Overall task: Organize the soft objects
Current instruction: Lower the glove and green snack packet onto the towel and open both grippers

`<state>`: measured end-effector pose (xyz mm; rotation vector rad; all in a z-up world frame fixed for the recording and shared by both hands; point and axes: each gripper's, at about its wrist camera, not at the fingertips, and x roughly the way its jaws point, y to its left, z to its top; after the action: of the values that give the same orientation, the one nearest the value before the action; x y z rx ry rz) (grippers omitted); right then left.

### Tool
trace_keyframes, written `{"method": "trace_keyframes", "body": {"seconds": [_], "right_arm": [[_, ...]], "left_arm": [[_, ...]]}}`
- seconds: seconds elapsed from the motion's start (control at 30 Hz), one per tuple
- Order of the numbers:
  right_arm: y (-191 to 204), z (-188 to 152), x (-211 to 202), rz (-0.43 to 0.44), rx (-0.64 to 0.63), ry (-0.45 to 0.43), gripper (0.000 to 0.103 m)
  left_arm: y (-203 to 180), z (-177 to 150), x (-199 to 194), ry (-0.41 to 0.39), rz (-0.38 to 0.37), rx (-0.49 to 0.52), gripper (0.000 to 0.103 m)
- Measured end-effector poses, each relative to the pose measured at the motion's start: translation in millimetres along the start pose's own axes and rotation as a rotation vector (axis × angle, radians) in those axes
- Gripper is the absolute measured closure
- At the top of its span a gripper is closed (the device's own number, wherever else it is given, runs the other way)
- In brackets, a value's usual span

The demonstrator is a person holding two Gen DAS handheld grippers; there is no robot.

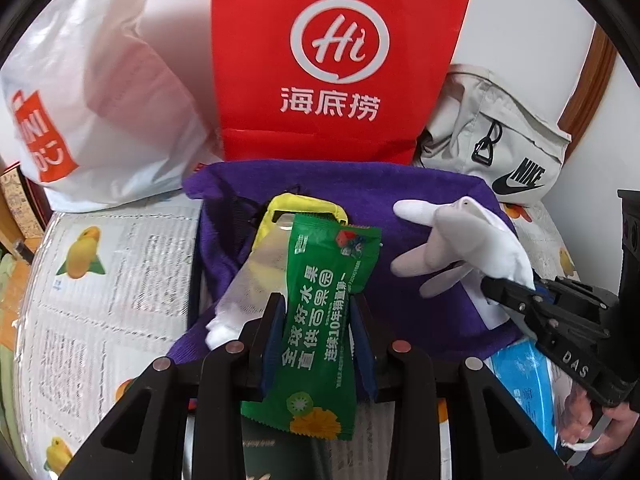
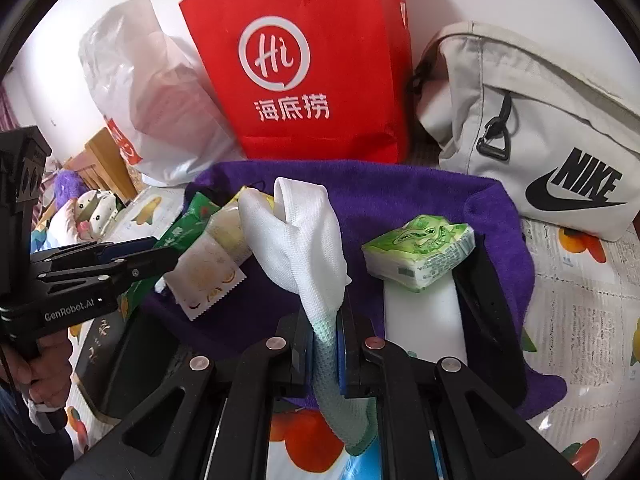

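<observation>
Left claw: clamped on green snack packet, long axis toward 12 o'clock. Right claw: pinching white glove, hanging over the purple cloth. Tissue pack at 1 o'clock, nearer the right claw.

My right gripper pinches a white glove above the purple cloth. A green tissue pack lies just right of the glove.
</observation>
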<state>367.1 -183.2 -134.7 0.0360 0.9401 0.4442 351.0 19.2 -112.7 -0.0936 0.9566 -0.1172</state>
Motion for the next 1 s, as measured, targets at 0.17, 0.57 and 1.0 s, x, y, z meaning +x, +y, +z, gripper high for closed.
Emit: {"method": "trace_keyframes", "body": {"seconds": [0.17,0.57,1.0], "right_arm": [[-2,4,14,-0.003,0.008,0.037,0.094],[-9,8,28,-0.035,0.033,0.081,0.085],[-10,-1,-11,-0.063,0.056,0.005,0.040]], "left_arm": [[-5,9,12,0.013,0.004,0.002,0.070],[-7,15,34,0.063,0.017,0.015,0.067],[0,13,9,0.046,0.052,-0.004,0.038]]}}
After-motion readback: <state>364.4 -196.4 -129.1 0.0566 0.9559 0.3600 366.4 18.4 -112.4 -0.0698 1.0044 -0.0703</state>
